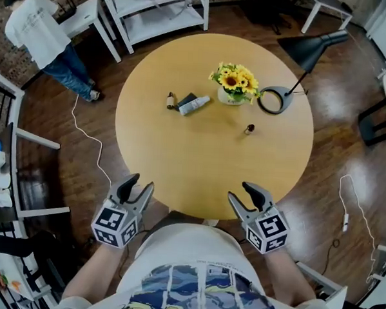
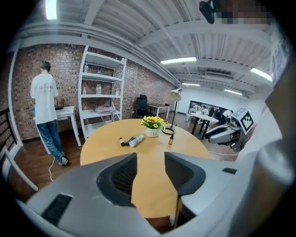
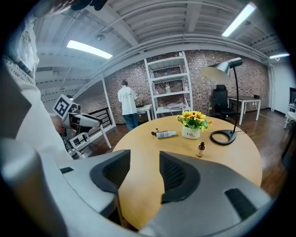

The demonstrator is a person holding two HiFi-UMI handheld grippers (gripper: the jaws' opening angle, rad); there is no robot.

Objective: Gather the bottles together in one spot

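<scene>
The left tool (image 1: 142,182) and the right tool (image 1: 240,191) hover at the near edge of the round worktop (image 1: 179,163). Both are released, jaws apart with nothing between them. Toward the far edge a white bottle (image 1: 194,105) lies just beside a small dark bottle (image 1: 170,101). An amber bottle (image 1: 250,129) stands upright apart from them, nearer the right edge, near the sunflower pot (image 1: 233,82).
</scene>
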